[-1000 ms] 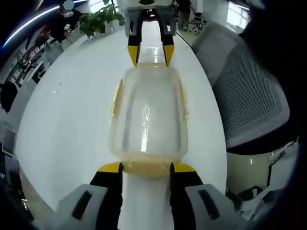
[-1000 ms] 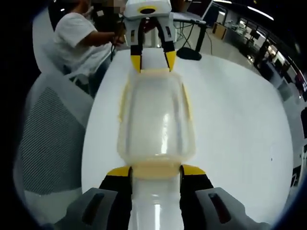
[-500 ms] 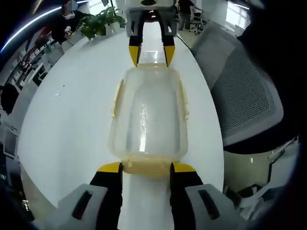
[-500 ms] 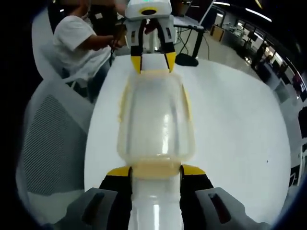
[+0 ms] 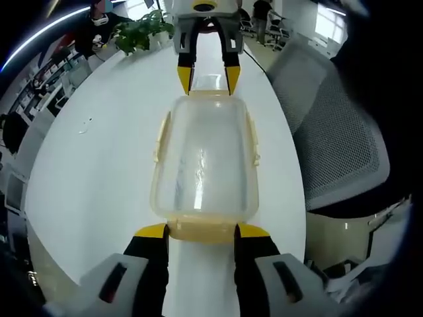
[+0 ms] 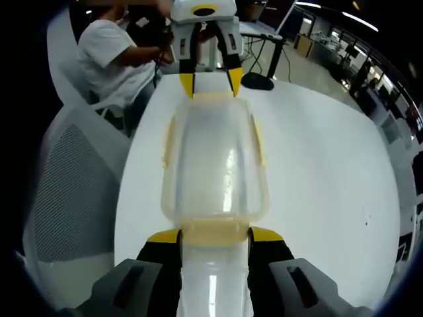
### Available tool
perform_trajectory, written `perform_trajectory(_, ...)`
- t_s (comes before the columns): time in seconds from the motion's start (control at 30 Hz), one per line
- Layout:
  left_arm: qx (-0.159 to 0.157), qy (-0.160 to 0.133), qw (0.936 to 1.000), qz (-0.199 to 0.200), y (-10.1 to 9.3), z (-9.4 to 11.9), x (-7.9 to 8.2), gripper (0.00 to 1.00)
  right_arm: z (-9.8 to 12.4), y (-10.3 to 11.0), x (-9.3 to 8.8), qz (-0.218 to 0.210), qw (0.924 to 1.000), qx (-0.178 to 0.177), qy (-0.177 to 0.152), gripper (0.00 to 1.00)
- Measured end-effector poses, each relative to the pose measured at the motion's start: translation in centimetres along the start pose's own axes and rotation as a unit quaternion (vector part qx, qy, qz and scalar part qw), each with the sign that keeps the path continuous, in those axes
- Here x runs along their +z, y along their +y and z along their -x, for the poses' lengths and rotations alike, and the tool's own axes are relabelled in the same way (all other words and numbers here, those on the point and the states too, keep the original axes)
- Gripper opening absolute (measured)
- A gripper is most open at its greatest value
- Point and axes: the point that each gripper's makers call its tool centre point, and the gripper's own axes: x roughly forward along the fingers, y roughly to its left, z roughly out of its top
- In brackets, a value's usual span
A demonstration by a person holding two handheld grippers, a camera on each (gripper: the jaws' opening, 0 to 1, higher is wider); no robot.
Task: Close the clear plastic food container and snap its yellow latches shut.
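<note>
Nothing much has shifted over the last second: the lidded container (image 5: 203, 162) stays put on the white surface (image 5: 99, 172), left gripper (image 5: 201, 231) and right gripper (image 6: 206, 236) spread around its end latches, so snapping still pending.

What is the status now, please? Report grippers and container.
Left gripper open at one end latch, right gripper open at the opposite one. Clear container lidded on white table. Nothing in the way.

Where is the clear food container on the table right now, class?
In the left gripper view the clear food container lies on the white table, between the left gripper at its near end and the right gripper at its far end, a grey mesh chair alongside.
</note>
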Motion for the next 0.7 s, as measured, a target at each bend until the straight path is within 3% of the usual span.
perform_trajectory(0.7,-0.005,-0.004,0.9999,0.010,-0.4,-1.7,3.6,0.37,2.0,0.2,-3.4,0.001,1.0000,0.005,-0.003,0.37)
